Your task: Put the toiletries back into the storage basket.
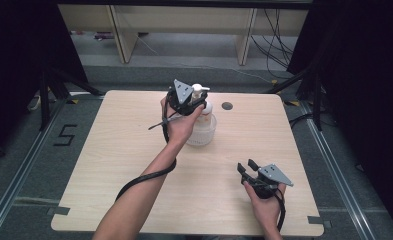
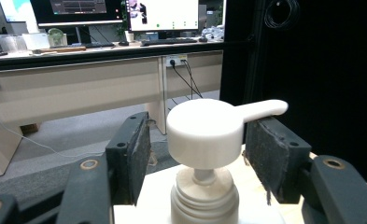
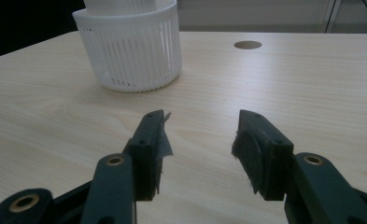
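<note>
White pump [image 2: 204,133] sits between the left gripper's [image 2: 197,149] spread jaws, ungrasped; right gripper [image 3: 200,140] gapes empty near basket [image 3: 130,51]

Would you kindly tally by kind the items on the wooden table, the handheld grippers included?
Pump bottles: 1
White ribbed baskets: 1
Grippers: 2, the left gripper and the right gripper
Total: 4

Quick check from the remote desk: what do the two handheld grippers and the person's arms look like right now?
Both the left gripper and right gripper are black, each topped by a grey three-cornered plate, with brass-coloured pivot pins and worn dark pads on their jaws. A black cable trails from each. The forearms are bare, with no sleeves visible.
</note>
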The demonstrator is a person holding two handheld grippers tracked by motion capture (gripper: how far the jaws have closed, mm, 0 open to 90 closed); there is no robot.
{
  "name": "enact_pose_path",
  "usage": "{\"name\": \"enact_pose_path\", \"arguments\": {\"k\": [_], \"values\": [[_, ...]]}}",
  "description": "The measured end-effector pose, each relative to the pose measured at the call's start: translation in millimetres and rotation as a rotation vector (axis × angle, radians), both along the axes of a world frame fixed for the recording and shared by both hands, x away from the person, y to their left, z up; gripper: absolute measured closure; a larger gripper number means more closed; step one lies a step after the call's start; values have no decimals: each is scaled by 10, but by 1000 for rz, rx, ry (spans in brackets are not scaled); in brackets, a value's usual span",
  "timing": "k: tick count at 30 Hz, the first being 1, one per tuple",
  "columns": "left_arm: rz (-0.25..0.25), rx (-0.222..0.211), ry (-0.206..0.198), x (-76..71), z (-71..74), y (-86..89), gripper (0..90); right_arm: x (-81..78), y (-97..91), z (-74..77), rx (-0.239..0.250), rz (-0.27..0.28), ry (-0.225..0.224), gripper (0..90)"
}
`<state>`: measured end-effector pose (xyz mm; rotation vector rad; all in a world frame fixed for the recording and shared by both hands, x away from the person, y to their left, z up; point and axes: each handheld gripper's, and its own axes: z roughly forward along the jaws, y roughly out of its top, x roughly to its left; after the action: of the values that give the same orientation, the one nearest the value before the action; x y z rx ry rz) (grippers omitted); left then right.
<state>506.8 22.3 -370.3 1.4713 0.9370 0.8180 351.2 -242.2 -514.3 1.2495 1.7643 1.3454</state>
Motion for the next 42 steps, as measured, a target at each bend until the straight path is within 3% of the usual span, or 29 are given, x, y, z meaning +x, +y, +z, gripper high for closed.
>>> {"name": "enact_pose_path", "arguments": {"k": [3, 5, 9, 13, 14, 15, 16, 19, 21, 22, 25, 26, 28, 32, 37, 38, 39, 42], "values": [[-1, 19, -8, -23, 14, 19, 381, 1, -1, -1, -1, 0, -2, 526], [-5, 24, -3, -44, 23, 33, 366, -9, 20, 1, 33, 1, 25, 525], [-18, 29, -1, -100, 47, 60, 351, -14, 11, 6, 15, 0, 35, 525], [-36, 32, 3, -172, 60, 97, 345, -1, 15, -6, 33, 13, 18, 524], [-41, 37, 6, -184, 57, 109, 342, -15, 10, 6, 14, -1, 36, 524], [-44, 40, 13, -198, 53, 120, 338, -14, 11, 5, 16, 0, 35, 524], [-48, 39, 18, -211, 46, 130, 336, 7, 1, -8, 5, -3, -9, 524], [-57, 41, 24, -254, 35, 170, 333, 4, -3, -4, -4, -5, -7, 524], [-64, 42, 28, -290, 35, 199, 332, 2, 8, -6, 16, 2, 4, 524], [-66, 37, 30, -309, 33, 209, 332, 3, -2, -4, -3, -6, -6, 524], [-74, 38, 29, -365, 34, 248, 332, 7, 1, -7, 3, -2, -10, 524], [-77, 40, 28, -385, 33, 262, 332, -6, 14, -1, 24, -1, 17, 523], [-83, 41, 28, -428, 28, 293, 332, 10, 1, -8, 3, -3, -14, 523], [-86, 48, 24, -514, -1, 383, 331, 6, 1, -7, 3, -3, -8, 523], [-79, 55, 30, -618, -70, 539, 331, 0, 4, 0, 3, 1, 3, 522], [-79, 59, 30, -634, -79, 559, 331, -10, 22, 3, 26, 4, 25, 522], [-81, 59, 28, -659, -96, 589, 331, 1, 22, -9, 20, 1, 4, 522], [-81, 67, 28, -715, -138, 656, 331, 2, 16, -8, 4, -9, -8, 522]]}}
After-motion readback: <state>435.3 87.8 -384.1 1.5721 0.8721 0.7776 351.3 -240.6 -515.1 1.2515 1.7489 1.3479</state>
